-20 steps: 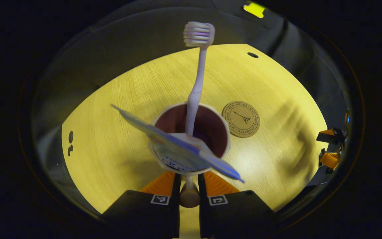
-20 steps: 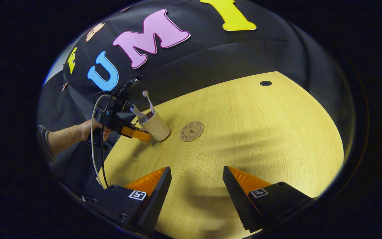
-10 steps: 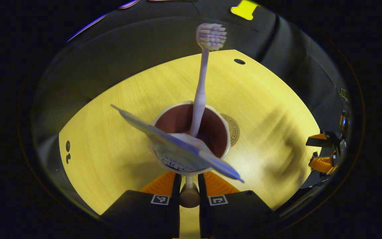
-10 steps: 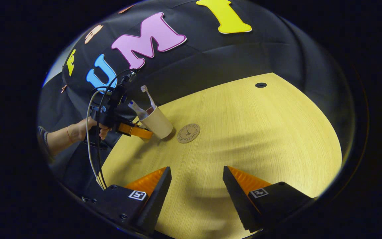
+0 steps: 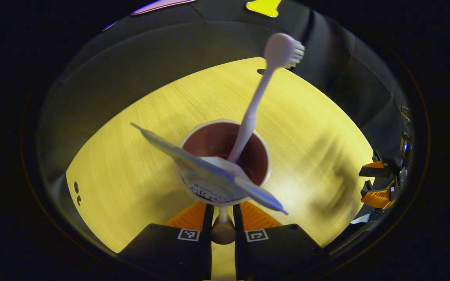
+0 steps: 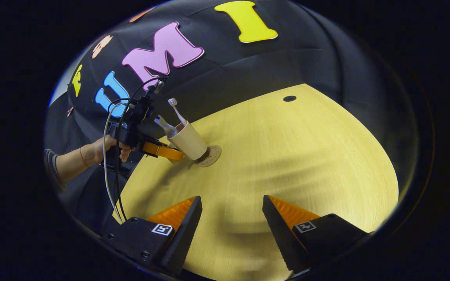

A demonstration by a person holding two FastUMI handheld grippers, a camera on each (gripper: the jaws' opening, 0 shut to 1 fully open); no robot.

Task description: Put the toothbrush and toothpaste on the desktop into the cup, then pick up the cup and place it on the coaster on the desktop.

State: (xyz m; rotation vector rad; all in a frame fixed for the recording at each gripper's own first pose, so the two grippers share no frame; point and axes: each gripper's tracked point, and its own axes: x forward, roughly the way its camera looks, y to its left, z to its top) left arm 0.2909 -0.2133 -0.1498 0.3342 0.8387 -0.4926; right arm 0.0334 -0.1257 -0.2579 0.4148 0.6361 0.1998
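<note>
A beige cup [image 5: 225, 134] with a dark inside sits close in front of the left gripper view. My left gripper [image 5: 223, 208] is shut on its handle. A pale toothbrush [image 5: 254, 109] stands in the cup and leans right, head up. The blue and white toothpaste tube [image 5: 209, 171] lies across the cup's near rim. In the right gripper view the tilted cup [image 6: 190, 140] has its base over the left part of the round cork coaster [image 6: 212, 154], held by the left gripper [image 6: 160, 151]. My right gripper [image 6: 231, 207] stands open over the near table with nothing between its fingers.
The yellow wooden table [image 6: 295, 164] spreads wide to the right of the coaster. A cable hole [image 6: 289, 98] lies near its far edge. A person's hand [image 6: 109, 148] holds the left gripper at the table's left edge, with cables hanging. The right gripper [image 5: 377, 183] shows at far right.
The left gripper has carried the cup to the right over the coaster, which is now hidden behind the cup in the left gripper view. The toothbrush has swung to lean right. The right gripper stays open.
</note>
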